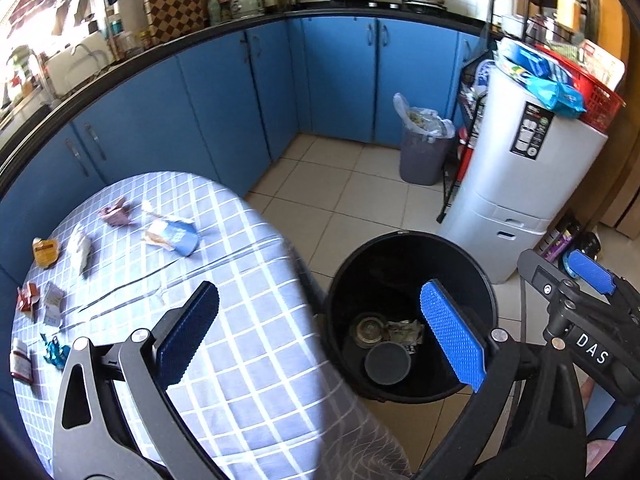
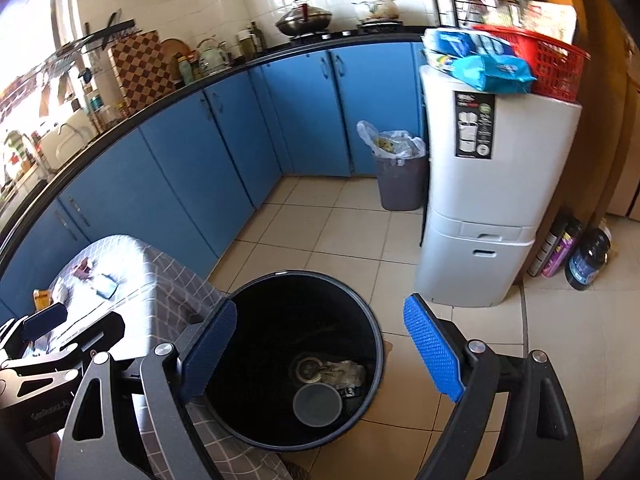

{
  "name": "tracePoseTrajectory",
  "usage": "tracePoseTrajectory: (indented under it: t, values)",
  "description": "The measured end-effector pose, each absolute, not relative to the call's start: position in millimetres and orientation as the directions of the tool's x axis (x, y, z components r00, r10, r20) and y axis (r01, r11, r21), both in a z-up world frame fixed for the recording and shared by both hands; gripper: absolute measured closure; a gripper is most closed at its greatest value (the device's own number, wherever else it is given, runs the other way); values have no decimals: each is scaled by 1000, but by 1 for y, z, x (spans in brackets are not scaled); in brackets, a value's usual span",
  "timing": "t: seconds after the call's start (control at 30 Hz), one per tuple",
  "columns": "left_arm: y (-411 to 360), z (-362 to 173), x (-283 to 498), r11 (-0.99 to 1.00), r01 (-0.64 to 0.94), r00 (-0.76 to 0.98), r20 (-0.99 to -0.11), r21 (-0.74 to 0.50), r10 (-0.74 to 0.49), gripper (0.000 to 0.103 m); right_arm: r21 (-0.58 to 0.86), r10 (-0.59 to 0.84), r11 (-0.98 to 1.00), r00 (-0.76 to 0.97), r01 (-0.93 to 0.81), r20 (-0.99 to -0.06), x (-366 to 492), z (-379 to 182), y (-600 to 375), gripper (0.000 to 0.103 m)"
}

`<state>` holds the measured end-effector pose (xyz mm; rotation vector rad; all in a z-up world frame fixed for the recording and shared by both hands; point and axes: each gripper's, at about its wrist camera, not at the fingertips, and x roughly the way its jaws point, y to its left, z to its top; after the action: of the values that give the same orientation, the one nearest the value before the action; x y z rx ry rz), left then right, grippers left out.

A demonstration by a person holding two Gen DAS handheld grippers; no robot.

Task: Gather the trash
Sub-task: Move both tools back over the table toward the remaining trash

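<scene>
Left gripper (image 1: 324, 332) spread wide, nothing between its blue pads, one finger over the checked tablecloth (image 1: 248, 344) and the other over the mouth of the black bin (image 1: 340, 280). Right gripper (image 2: 324, 350) just as wide and just as empty, straddling that same bin from above. Down in the bin: a round grey lid (image 2: 318, 404), a metal tin (image 2: 308, 370) and a crumpled wrapper (image 2: 346, 374) lying on the bottom, touching one another. The bin stands on the tiled floor, tight against the table's edge. Up on the table, trash lies scattered: a blue packet (image 1: 180, 236), a pinkish crumpled wrapper (image 1: 116, 212), a silver pouch (image 1: 80, 248), an orange packet (image 1: 45, 252), red scraps (image 1: 27, 298) and a teal foil (image 1: 56, 352) near the left edge. Further back, a grey lined waste basket (image 1: 424, 152) sits beside the white cabinet (image 1: 516, 184).
</scene>
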<state>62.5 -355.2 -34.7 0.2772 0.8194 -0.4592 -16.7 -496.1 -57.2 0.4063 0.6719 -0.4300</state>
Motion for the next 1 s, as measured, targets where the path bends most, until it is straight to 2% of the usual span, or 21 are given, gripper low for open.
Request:
tracePoseTrajectory:
  t: [1.0]
  values:
    - [-183, -5, 74, 961, 274, 689, -691, -32, -219, 4, 87, -173, 953, 757, 290, -630, 40, -14, -342, 20]
